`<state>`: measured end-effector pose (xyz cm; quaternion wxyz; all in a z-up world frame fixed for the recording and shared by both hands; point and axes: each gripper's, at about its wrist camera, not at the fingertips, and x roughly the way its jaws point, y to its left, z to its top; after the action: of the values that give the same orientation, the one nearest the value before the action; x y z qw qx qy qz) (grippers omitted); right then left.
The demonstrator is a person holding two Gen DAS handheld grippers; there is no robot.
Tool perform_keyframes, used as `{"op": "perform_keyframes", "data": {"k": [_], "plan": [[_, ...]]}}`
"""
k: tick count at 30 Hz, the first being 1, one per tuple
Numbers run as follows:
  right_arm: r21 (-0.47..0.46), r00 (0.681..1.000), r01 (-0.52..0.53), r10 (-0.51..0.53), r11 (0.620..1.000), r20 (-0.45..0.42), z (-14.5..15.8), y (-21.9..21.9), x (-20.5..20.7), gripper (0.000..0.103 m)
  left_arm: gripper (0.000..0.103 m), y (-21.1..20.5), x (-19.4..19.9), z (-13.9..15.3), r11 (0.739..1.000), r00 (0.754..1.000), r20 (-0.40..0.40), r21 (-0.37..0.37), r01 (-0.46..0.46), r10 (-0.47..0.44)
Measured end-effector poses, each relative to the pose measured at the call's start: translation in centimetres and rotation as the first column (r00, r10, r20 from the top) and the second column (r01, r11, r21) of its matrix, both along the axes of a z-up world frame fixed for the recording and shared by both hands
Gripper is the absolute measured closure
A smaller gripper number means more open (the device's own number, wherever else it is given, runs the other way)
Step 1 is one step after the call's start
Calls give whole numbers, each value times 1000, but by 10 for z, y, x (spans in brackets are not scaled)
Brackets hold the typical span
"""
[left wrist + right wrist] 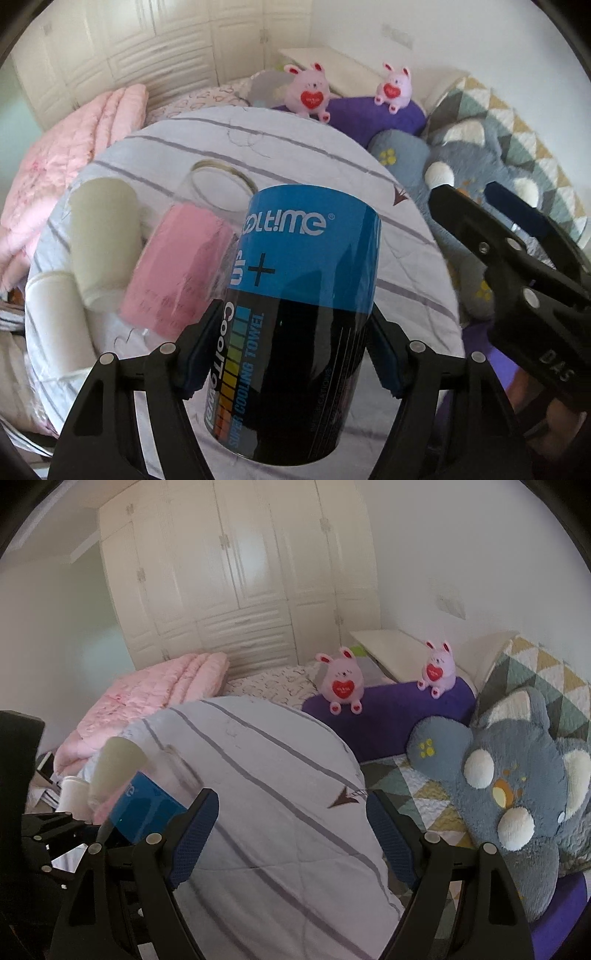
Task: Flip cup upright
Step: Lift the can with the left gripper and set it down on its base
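My left gripper point(286, 350) is shut on a blue and black "Cool Towel" cup point(295, 314), held above the striped quilt point(332, 177) with its blue end pointing away. The cup's blue end also shows in the right wrist view point(147, 812) at the lower left. My right gripper point(291, 834) is open and empty, its pads wide apart over the quilt; it also shows in the left wrist view point(491, 225) at the right, to the right of the cup.
A pink cup with a clear glass top point(184, 266), an olive cup point(103, 236) and a white cup point(55, 317) lie on the quilt left of the held cup. Two pink plush bunnies point(310, 92) sit on a purple cushion point(369, 114). A grey plush pillow point(517, 794) lies at the right.
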<state>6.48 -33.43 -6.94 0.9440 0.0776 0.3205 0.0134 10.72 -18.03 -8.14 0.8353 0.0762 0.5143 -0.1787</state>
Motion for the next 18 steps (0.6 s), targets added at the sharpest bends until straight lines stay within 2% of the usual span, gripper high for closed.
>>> {"op": "perform_keyframes", "data": {"k": [6, 12, 18], "plan": [[-7, 999, -38, 38, 999, 33, 17, 22, -11, 20, 30, 31, -17, 17, 999, 998, 36, -2, -45, 46], [-6, 996, -83, 83, 997, 42, 27, 45, -19, 20, 30, 65, -28, 29, 994, 995, 28, -53, -94, 96], [-15, 991, -123, 124, 992, 51, 35, 67, -21, 20, 30, 100, -39, 39, 985, 985, 53, -73, -159, 163]]}}
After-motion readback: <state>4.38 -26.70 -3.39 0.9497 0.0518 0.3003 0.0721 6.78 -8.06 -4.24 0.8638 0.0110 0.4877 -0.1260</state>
